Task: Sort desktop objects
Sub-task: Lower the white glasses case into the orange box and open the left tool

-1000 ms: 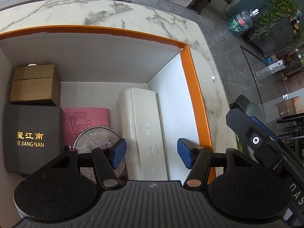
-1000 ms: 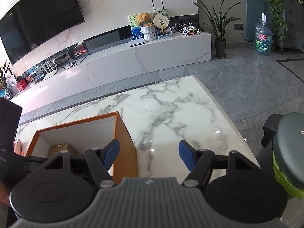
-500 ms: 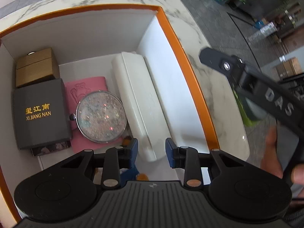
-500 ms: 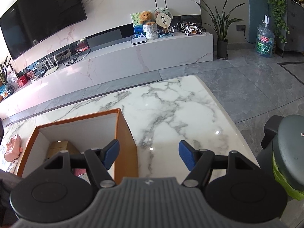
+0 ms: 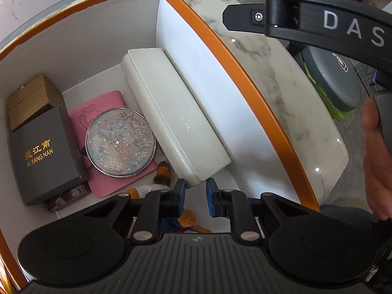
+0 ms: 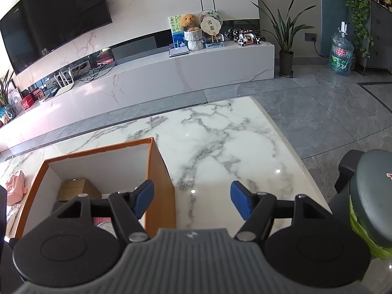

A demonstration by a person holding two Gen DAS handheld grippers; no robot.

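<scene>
Left wrist view, left tool [image 5: 195, 197] narrowly parted, empty, right tool [image 6: 191, 202] spread wide

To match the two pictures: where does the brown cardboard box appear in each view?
Left wrist: brown cardboard box at the left, in the orange box's far corner, behind the grey box.
Right wrist: lower left, inside the same corner.
Shared landmark: the orange box rim.
</scene>
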